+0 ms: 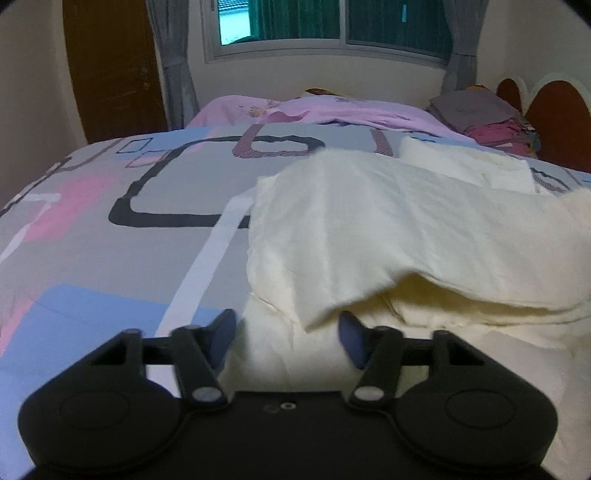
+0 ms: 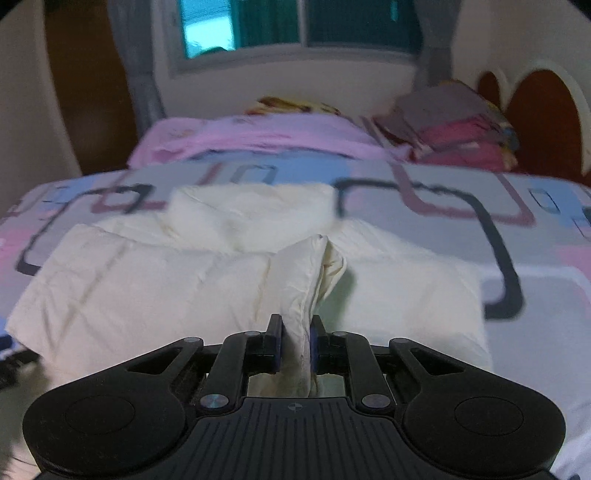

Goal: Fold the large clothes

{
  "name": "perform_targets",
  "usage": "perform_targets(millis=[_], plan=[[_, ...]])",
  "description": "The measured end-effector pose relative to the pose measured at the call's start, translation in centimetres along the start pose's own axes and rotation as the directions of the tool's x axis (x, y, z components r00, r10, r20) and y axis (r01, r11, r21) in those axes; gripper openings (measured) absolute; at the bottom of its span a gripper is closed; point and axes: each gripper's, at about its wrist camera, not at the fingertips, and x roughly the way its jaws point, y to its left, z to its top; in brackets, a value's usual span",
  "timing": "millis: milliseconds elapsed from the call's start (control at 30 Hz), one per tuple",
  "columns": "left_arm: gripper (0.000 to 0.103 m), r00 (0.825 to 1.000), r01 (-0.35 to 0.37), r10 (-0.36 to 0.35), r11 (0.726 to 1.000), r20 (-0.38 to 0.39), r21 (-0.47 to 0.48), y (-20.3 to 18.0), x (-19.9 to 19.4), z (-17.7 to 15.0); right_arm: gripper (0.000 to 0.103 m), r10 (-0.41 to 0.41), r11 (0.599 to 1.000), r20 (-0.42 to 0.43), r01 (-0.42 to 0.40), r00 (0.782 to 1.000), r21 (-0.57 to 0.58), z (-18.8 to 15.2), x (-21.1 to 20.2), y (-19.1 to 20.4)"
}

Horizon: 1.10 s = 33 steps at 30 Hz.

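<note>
A large cream-white garment (image 1: 388, 229) lies partly folded on the patterned bedspread (image 1: 110, 229). In the left wrist view a lifted flap of it hangs over the lower layers. My left gripper (image 1: 288, 328) is open, its jaws wide apart on either side of the flap's near corner, not gripping it. In the right wrist view the same garment (image 2: 147, 280) spreads across the bed. My right gripper (image 2: 296, 332) is shut on a bunched fold of it (image 2: 306, 280) and holds that fold raised above the rest.
A pink blanket (image 1: 332, 110) lies at the far end of the bed. A stack of folded clothes (image 1: 495, 122) sits at the far right by the brown headboard (image 1: 554, 118). A window (image 1: 332, 22) with grey curtains and a brown door (image 1: 110, 70) are behind.
</note>
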Motion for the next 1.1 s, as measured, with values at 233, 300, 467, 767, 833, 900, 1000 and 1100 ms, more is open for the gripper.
perform_targets(millis=[233,300,467,767,833,900,1000,1100], plan=[[0.033,0.999,0.016,-0.018,0.999,-0.045,-0.043,1.0,0.9,0.1,0.014,-0.048,0.998,-0.065,0.05,0.997,0.024,-1.4,2.0,-2.2],[0.035,0.998,0.018,-0.021,0.999,-0.062,-0.041,1.1,0.8,0.2,0.014,-0.061,0.998,-0.068,0.063,0.996,0.025,-1.3,1.7,-2.3],[0.051,0.996,0.062,-0.065,0.997,-0.059,-0.049,2.2,-1.7,0.3,0.015,-0.057,0.995,0.018,0.055,0.998,0.083,-0.5,-1.0,-2.8],[0.056,0.995,0.1,-0.1,0.991,0.003,-0.094,1.4,-2.2,3.2,0.06,-0.061,0.998,0.152,0.062,0.986,0.002,0.9,-1.4,0.9],[0.056,0.994,0.107,-0.105,0.991,0.022,-0.082,0.3,-1.3,4.1,0.06,-0.061,0.998,0.164,0.063,0.985,-0.008,0.9,-0.8,1.7],[0.056,0.993,0.111,-0.109,0.992,0.035,-0.057,-1.1,-0.2,5.0,0.06,-0.056,0.998,0.168,0.058,0.984,-0.008,1.2,0.0,2.2],[0.056,0.992,0.115,-0.114,0.993,0.046,-0.03,-2.7,1.5,6.1,0.06,-0.053,0.998,0.174,0.057,0.983,-0.018,1.6,1.3,2.9],[0.056,0.994,0.097,-0.096,0.995,0.056,-0.014,-3.6,3.3,6.9,0.06,-0.071,0.997,0.177,0.077,0.982,-0.031,1.8,2.7,3.0]])
